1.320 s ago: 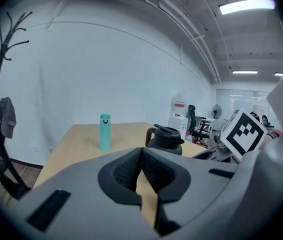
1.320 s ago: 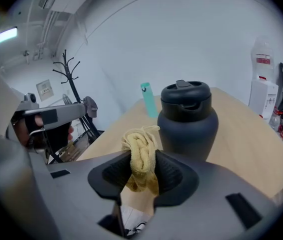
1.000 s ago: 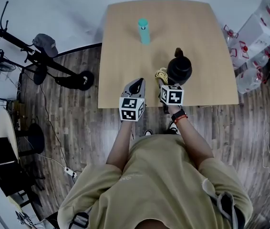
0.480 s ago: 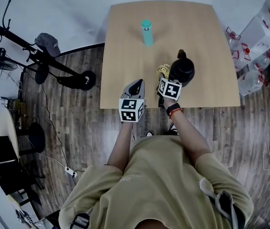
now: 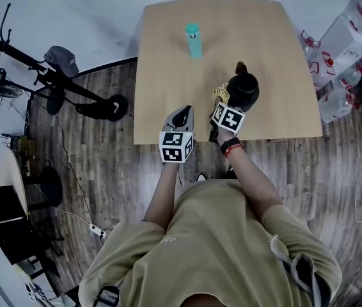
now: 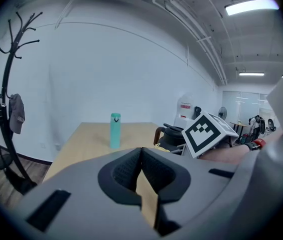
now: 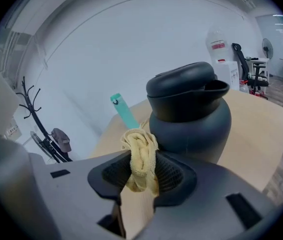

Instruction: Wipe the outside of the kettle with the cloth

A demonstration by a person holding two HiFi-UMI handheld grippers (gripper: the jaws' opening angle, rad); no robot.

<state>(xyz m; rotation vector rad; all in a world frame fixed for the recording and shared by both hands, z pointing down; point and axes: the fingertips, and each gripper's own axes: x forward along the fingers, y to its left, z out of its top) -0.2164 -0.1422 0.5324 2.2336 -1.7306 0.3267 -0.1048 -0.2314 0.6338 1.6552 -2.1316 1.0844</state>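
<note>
Kettle: dark, round-bodied, lid on, the kettle (image 7: 191, 114) stands upright on the wooden counter (image 5: 168, 56), near the front edge on the person's right, with its brown handle on the far side
Cloth: the yellow terry cloth (image 7: 139, 146) is bunched into a wad that pokes out past the jaw tips, at the kettle's lower flank; touching or only just beside, I cannot tell
Right tool: the right tool (image 7: 141, 171) has its jaws clamped on the cloth and is aimed at the kettle body
Left tool: the left tool (image 6: 141, 154) has its jaws together with nothing between them; it hangs over the counter's front edge, apart from the kettle
Also there: a teal flask (image 5: 193, 41) stands upright farther back, well apart
Step, as judged: wiping the lower side
Handling, cloth: soft, light and squashy; a hard drag may tug it from the jaws, so a deep bite suits it
Handling, kettle: rigid and smooth, probably slick; if empty it may slide or turn under pressure, so steadying it at the handle or lid with the free tool seems wise
</note>
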